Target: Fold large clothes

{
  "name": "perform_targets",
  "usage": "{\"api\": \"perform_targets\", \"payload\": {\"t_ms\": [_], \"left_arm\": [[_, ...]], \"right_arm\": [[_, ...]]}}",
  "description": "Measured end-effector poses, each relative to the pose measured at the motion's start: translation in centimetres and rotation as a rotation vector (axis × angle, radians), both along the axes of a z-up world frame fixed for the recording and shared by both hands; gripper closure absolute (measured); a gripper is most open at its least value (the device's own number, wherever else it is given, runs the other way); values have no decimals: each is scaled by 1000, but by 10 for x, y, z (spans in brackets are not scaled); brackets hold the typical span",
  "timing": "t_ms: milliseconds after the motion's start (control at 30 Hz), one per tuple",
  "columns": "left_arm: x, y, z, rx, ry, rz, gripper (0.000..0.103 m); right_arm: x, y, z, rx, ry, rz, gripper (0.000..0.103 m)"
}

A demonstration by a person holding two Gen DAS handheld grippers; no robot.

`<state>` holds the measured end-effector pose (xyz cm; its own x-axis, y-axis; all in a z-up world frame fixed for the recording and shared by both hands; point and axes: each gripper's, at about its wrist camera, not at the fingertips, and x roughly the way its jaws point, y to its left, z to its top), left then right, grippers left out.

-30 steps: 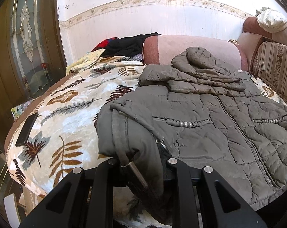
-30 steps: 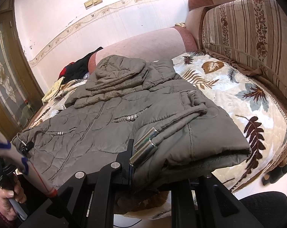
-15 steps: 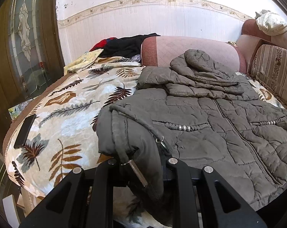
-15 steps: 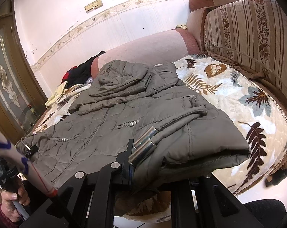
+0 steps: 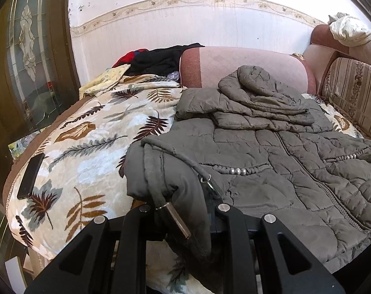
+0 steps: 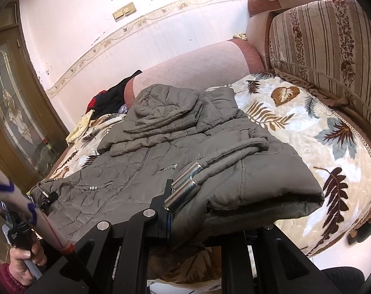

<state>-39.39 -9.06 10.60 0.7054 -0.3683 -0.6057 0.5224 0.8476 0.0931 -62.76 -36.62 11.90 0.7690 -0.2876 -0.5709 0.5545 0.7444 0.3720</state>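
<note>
While one grey quilted jacket point(image 5: 271, 161) lies spread front-up across the leaf-patterned blanket point(image 5: 92, 142) on the sofa, each of its two lower corners is pinched in a gripper. The left gripper point(image 5: 183, 223) has its jaws drawn close on the jacket's bottom corner at the blanket's near edge, where the fabric bunches and hangs down between the black fingers. One drawstring point(image 5: 175, 156) runs over that bunch, and one metal cord tip point(image 5: 176, 220) dangles in front of the jaws.

Seen from the right wrist, the right gripper point(image 6: 197, 223) is likewise pressed together on the other bottom corner of the jacket point(image 6: 234, 171), which is folded over thickly and lifted just off the blanket point(image 6: 308, 132). Two metal cord tips point(image 6: 185, 183) lie side by side on top of that fold, just above the left finger.

The hood point(image 5: 256, 83) is folded down flat onto the jacket's chest near the pink armrest point(image 5: 246, 61). Two short rows of silver beads point(image 5: 239, 170) mark the two pockets, one on each side of the zip point(image 5: 315, 176).

One dark phone point(image 5: 31, 175) lies at the blanket's left edge, well apart from the jacket. One pile of black and red clothes point(image 5: 158, 58) sits beyond the armrest. One hand point(image 6: 23, 262) in a red cuff shows at the lower left of the right wrist view, gripping a handle.
</note>
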Motion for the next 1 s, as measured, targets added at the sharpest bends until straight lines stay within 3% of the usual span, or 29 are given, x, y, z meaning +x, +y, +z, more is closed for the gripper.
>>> {"api": "perform_targets", "payload": {"t_ms": [333, 600, 800, 1000], "left_arm": [[17, -11, 27, -17, -12, -26, 83], [61, -34, 83, -62, 10, -57, 81], [108, -72, 125, -91, 31, -69, 79], [169, -125, 153, -115, 30, -75, 74]], "right_arm": [[10, -13, 27, 0, -39, 21, 86], [36, -39, 73, -18, -97, 35, 86], [83, -82, 113, -35, -127, 21, 86], [144, -146, 134, -35, -131, -2, 86]]}}
